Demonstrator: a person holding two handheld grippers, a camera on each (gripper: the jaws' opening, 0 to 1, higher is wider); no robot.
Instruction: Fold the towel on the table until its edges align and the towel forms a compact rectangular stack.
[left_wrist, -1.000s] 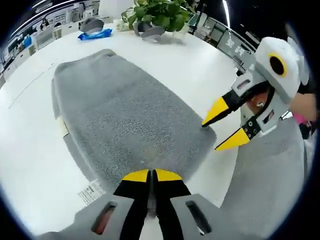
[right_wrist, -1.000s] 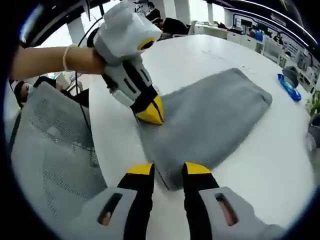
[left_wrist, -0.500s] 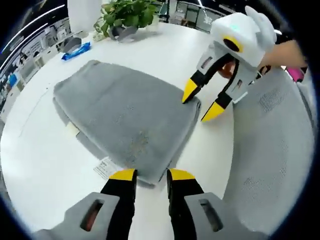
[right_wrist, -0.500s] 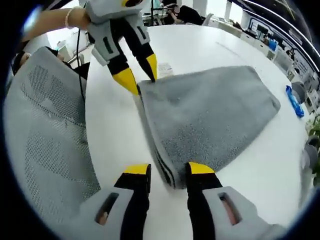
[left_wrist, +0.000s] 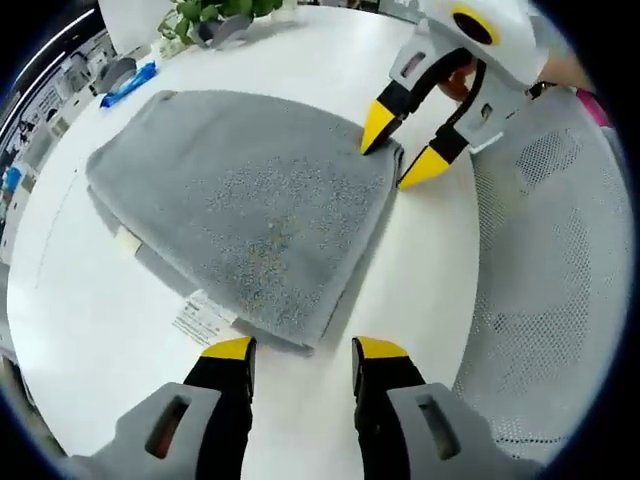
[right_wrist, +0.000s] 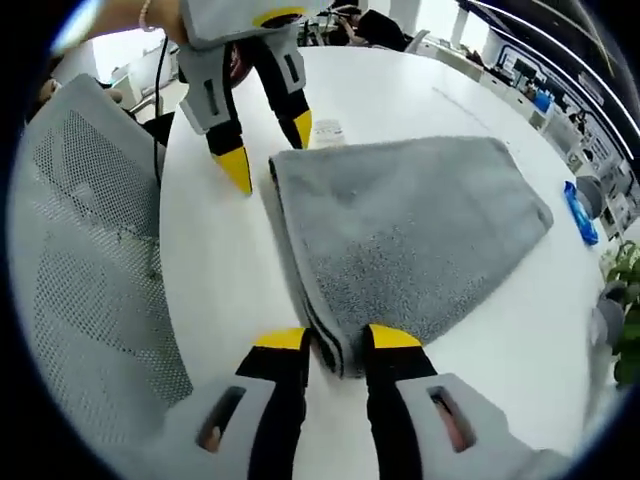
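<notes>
The grey towel (left_wrist: 250, 195) lies folded flat on the white table (left_wrist: 440, 260), with white labels sticking out at its near edge. My left gripper (left_wrist: 305, 350) is open, its yellow tips just short of the towel's near corner. From the upper right of the left gripper view my right gripper (left_wrist: 402, 145) stands open, astride the far corner. In the right gripper view the towel (right_wrist: 400, 230) spreads ahead. My right gripper (right_wrist: 338, 340) is open with the folded corner between its jaws. The left gripper (right_wrist: 268, 148) hovers open at the other corner.
A grey mesh chair (left_wrist: 540, 290) stands close against the table's edge, also visible as the chair (right_wrist: 90, 250) in the right gripper view. A blue packet (left_wrist: 128, 82) and a potted plant (left_wrist: 205, 10) sit at the table's far side, beyond the towel.
My left gripper, shut on the towel's corner a second ago, has opened, let go and drawn back. The right gripper stays open at the other corner. The towel now lies flat.
</notes>
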